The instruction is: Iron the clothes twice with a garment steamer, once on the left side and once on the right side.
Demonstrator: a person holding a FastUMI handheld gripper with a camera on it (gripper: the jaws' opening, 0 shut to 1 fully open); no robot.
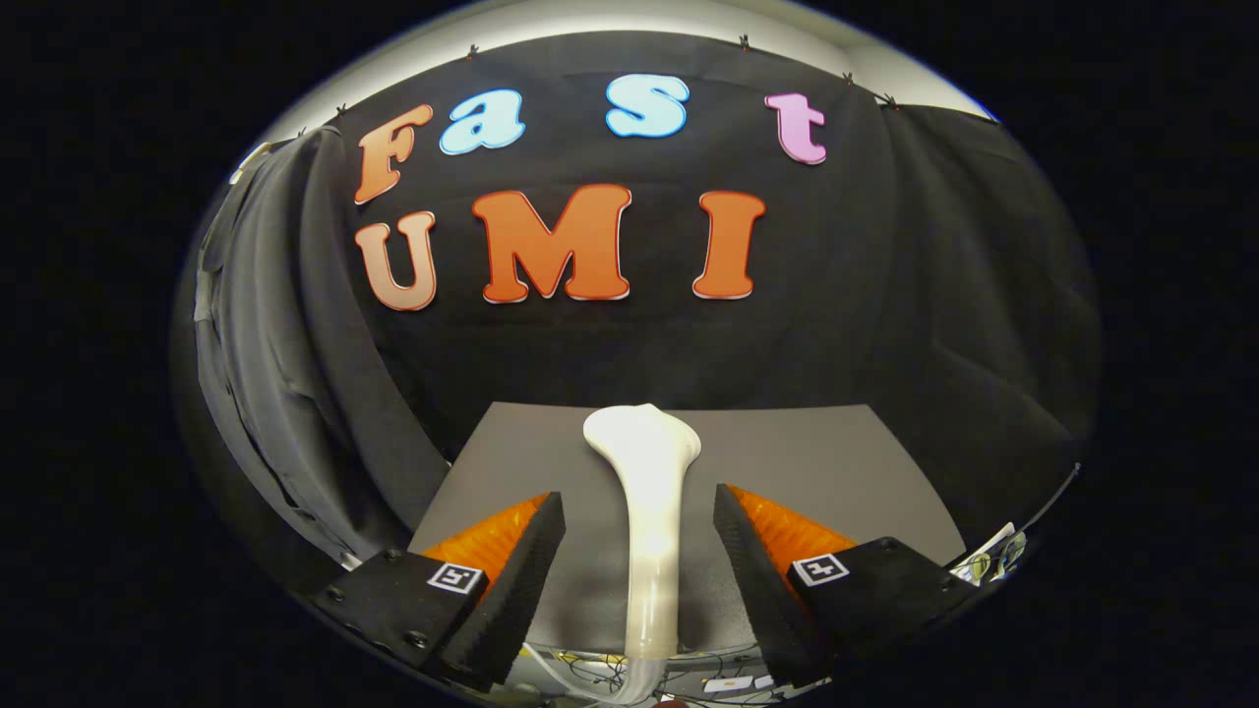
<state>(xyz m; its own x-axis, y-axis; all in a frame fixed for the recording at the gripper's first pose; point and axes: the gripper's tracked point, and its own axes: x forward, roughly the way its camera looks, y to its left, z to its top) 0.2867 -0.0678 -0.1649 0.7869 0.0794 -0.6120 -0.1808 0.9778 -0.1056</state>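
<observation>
At the bottom of the frame the tongs [639, 551] are held open, and no finger is pressed on anything. Between the fingers, in the lower middle, the white garment steamer [649, 511] is seen, with its wide head pointed away. It is not yet gripped. Beyond it, in the middle, a grey worktop [836, 452] is laid out. At the left of the frame a dark piece of clothes [266, 344] is hung. No ironing looks begun; both sides are judged still left.
</observation>
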